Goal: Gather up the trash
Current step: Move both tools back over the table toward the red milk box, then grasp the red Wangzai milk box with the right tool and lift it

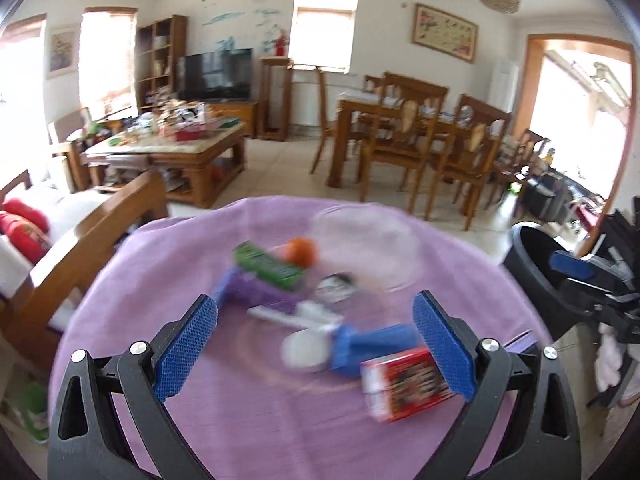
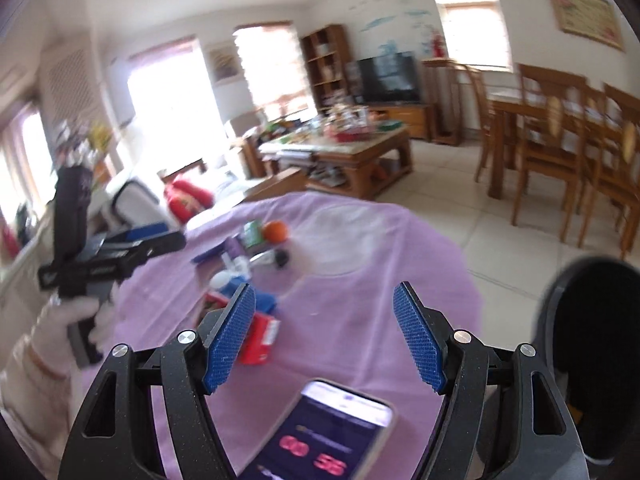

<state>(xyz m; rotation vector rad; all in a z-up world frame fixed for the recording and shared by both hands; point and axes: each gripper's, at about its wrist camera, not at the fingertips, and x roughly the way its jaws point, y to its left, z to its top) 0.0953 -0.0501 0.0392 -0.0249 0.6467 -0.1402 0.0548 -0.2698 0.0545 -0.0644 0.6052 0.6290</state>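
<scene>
both jaws apart, empty, over purple cloth (image 1: 280, 420); red box (image 1: 408, 384) near left gripper (image 1: 316, 344).

A purple cloth (image 1: 168, 360) covers the round tabletop (image 2: 440, 264). On the cloth lies a blurred cluster: a red box (image 1: 408, 384) nearest, a blue item (image 1: 372, 346) and a white round piece (image 1: 306, 348) just beside it, then a purple item (image 1: 256, 292), a green box (image 1: 268, 266) and an orange ball (image 1: 302, 252) farther back. A phone (image 2: 324, 436) with a lit screen lies at the near edge.
</scene>
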